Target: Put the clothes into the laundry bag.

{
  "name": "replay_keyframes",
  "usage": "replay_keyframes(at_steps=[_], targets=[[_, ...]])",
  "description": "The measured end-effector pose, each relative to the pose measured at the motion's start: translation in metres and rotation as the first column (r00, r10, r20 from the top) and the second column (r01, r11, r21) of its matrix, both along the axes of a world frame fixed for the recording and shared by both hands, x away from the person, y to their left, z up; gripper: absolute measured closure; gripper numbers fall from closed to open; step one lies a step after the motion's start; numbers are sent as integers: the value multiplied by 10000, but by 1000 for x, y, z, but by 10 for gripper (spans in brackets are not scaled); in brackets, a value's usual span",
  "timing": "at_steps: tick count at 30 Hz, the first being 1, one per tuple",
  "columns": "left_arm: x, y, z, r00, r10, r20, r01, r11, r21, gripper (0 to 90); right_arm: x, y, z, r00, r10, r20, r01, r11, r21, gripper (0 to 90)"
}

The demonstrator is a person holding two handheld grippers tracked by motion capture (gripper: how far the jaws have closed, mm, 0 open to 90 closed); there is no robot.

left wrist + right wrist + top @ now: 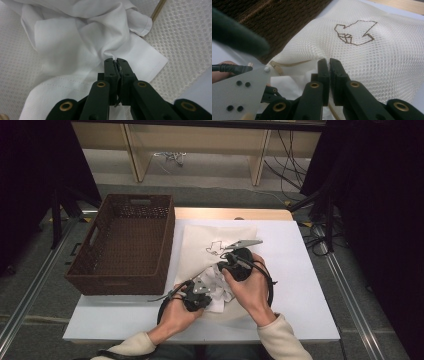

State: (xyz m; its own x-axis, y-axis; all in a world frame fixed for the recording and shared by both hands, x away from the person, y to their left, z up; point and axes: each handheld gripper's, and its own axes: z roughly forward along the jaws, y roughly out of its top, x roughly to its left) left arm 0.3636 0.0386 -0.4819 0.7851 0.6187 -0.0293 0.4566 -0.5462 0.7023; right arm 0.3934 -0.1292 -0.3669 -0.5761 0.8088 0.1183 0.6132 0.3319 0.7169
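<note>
Hand-held gripper jaws on both sides are closed on fabric near the front middle of the tabletop (300,285). That white tabletop is the largest thing in the high view, and the brown woven basket (125,245) stands on its left part, at about ten o'clock from the two hands.

Next in size is the cream mesh laundry bag (210,245), lying flat just beside the basket's right wall, with a dark outlined emblem (354,32) stitched on it. The right hand-held gripper (329,62) has its jaws pinched together on the mesh of this bag near its opening edge; in the right gripper view the emblem sits at about one o'clock from the jaw tips, and the basket fills the eleven o'clock corner.

A crumpled white cloth (82,37) lies at the bag's near edge, between the two hands, resting partly on the mesh. The left hand-held gripper (117,62) is clamped on a fold of this cloth; most of the cloth spreads from nine to twelve o'clock of the jaw tips, and a hemmed corner lies at three o'clock.

In the high view the left hand-held gripper sits at about seven o'clock from the right one, the two close together.
</note>
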Motion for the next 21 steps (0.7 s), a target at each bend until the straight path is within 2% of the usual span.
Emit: replay_keyframes(at_steps=[1, 3, 6, 7, 8, 10, 11, 13, 15, 16, 18, 19, 21], targets=[[0, 0, 0, 10000, -2, 8, 2, 10000, -52, 871, 0, 0, 0, 10000, -53, -71, 54, 10000, 77, 884], [-1, 0, 1, 10000, 29, 72, -28, 10000, -80, 873, 1, -1, 0, 9996, 180, 208, -179, 9998, -56, 884], [-1, -2, 5, 9997, -31, 255, 39, 9995, -327, 876, 0, -1, 2, 9997, 234, 37, -234, 9997, -91, 884], [0, -3, 6, 9998, -21, 206, 31, 9989, -463, 877, -1, -1, 2, 9998, 175, -60, -175, 9998, -80, 884], [-1, -4, 8, 9995, 37, 309, -22, 9987, -505, 877, 1, -2, 2, 9992, 337, 203, -333, 9993, -178, 884], [2, -6, 10, 9994, 12, 333, 8, 9982, -594, 877, 0, -1, 1, 9987, 348, 362, -343, 9993, -145, 884], [3, -7, 11, 9993, 41, 373, -16, 9978, -661, 877, 0, -1, 2, 9990, 348, 266, -344, 9993, -128, 884], [7, -9, 10, 9992, 154, 378, -125, 9969, -775, 877, 0, -1, 2, 9991, 341, 270, -337, 9993, -127, 884], [12, -12, 9, 9989, 206, 432, -175, 9973, -706, 876, 0, -1, 2, 9990, 336, 296, -331, 9993, -178, 884], [15, -17, 7, 9979, 477, 433, -431, 9939, -1010, 876, 0, 0, 1, 9994, 253, 217, -248, 9995, -190, 884], [18, -21, 4, 9972, 603, 454, -552, 9928, -1061, 874, 0, -1, 1, 9995, 244, 190, -243, 9997, -68, 884], [21, -23, 3, 9968, 617, 508, -567, 9940, -938, 874, 1, -1, 1, 9987, 424, 291, -422, 9991, -82, 884], [24, -25, 0, 9964, 692, 488, -644, 9935, -936, 872, 0, -2, 2, 9997, 206, 121, -205, 9998, -77, 884]])
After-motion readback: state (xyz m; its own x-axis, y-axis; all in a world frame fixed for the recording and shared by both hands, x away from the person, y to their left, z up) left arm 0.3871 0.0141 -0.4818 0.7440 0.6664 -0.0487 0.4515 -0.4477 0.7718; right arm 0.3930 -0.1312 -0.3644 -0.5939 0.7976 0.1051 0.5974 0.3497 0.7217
